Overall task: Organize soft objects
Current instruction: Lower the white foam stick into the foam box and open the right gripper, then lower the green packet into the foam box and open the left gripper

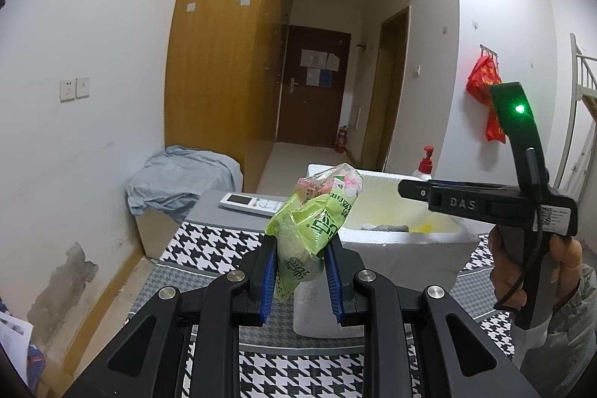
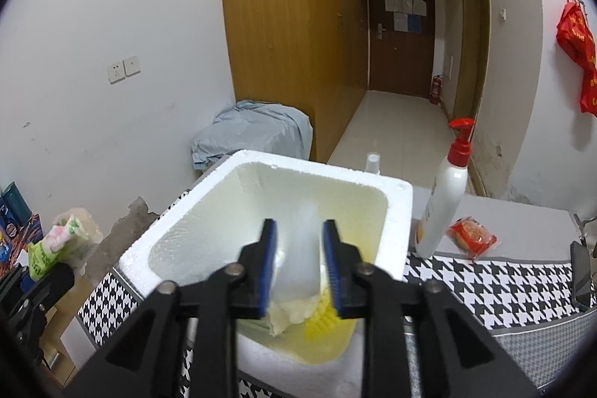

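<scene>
The left tool [image 1: 300, 276] is clamped on a green plastic tissue pack [image 1: 311, 222], held up at centre frame, not yet in the white foam box [image 2: 399, 204]. The right tool [image 2: 299, 267] hangs over the box with its jaws apart; a translucent item [image 2: 298, 260] lies between them, seemingly unpressed. Soft things already sit inside, so the sorting looks partly done. Only the right view shows the box's contents, a lotion pump bottle [image 2: 444, 200] and a red snack packet [image 2: 473, 237] on the worktop [image 2: 485, 290]; only the left view shows a remote control [image 1: 252, 202].
</scene>
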Tool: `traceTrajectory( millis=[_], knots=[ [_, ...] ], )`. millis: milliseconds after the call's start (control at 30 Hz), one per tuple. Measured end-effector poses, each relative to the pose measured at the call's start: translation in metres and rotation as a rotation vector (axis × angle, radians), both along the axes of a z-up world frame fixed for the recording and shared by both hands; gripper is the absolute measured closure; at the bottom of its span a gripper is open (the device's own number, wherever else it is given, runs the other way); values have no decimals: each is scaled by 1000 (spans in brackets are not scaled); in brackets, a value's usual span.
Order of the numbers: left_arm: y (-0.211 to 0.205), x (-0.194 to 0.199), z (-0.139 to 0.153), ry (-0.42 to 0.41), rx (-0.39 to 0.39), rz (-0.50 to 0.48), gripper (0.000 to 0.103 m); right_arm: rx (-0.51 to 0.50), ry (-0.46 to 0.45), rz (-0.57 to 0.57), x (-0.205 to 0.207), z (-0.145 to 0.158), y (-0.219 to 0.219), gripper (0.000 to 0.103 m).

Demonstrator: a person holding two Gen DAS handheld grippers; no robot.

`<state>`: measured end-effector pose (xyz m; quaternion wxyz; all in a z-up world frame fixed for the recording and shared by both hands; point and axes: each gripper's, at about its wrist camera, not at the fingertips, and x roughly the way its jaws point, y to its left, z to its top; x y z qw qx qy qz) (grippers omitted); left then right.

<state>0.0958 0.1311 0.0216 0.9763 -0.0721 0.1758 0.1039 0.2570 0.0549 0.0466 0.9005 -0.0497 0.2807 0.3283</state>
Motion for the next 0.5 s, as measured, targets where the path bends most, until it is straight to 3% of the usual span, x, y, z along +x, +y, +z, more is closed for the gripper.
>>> traceTrajectory(
  millis=[33, 67, 167, 500],
  knots=[
    [-1, 0, 0, -1, 0, 0, 78, 1, -4, 2, -1, 1, 0, 41],
    [-2, 0, 0, -1, 1, 0, 78, 8, -16, 1, -3, 2, -1, 32],
    [-1, 1, 1, 0, 2, 1, 78, 35, -78, -15, -12, 7, -6, 22],
    [-1, 5, 3, -2, 7, -12, 78, 42, -110, -18, -19, 14, -16, 20]
  ],
)
